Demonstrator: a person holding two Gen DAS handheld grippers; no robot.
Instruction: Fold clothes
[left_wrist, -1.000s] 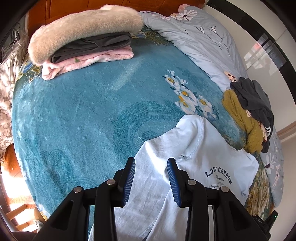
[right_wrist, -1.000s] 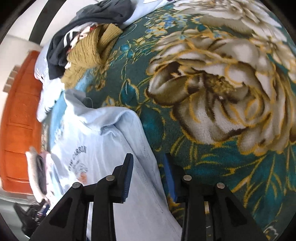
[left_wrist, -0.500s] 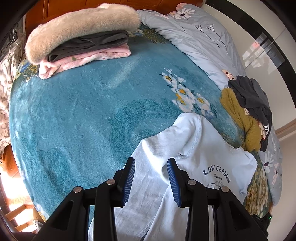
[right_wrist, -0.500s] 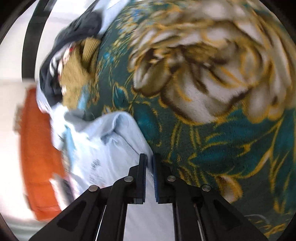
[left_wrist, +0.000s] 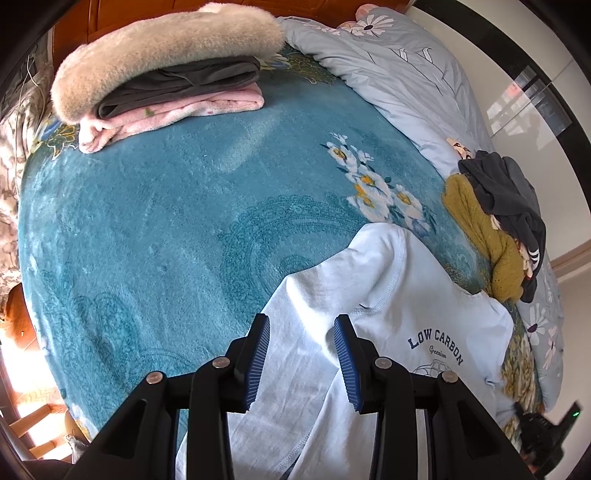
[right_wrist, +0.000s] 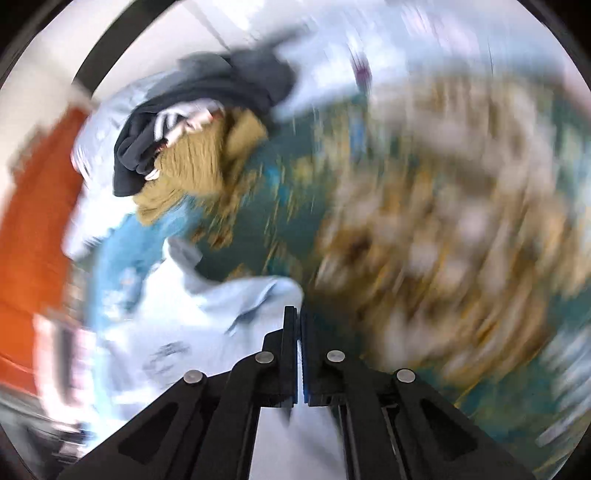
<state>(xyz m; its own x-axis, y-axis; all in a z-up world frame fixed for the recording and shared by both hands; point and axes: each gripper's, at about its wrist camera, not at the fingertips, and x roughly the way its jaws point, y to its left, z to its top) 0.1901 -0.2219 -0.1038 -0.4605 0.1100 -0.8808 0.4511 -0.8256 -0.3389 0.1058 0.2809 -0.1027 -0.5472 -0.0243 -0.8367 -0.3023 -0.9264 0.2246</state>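
A pale blue T-shirt (left_wrist: 399, 306) printed "LOW CARBON" lies spread on the teal blanket (left_wrist: 166, 221). My left gripper (left_wrist: 301, 354) hovers open over the shirt's left part, blue pads apart with nothing between them. In the blurred right wrist view, my right gripper (right_wrist: 298, 332) is shut on an edge of the same T-shirt (right_wrist: 207, 317), and cloth hangs below the jaws. The blanket's big flower pattern (right_wrist: 443, 240) fills the right of that view.
A folded stack of a fluffy beige, a dark grey and a pink garment (left_wrist: 166, 81) sits at the far side. A heap of mustard and dark grey clothes (left_wrist: 498, 229) lies to the right, by a pale blue duvet (left_wrist: 399, 74). An orange wooden headboard (right_wrist: 33, 240) stands behind.
My right gripper went from open to shut on the shirt's edge and is now swinging fast, which blurs its view. My left gripper has stayed open, hardly moving.
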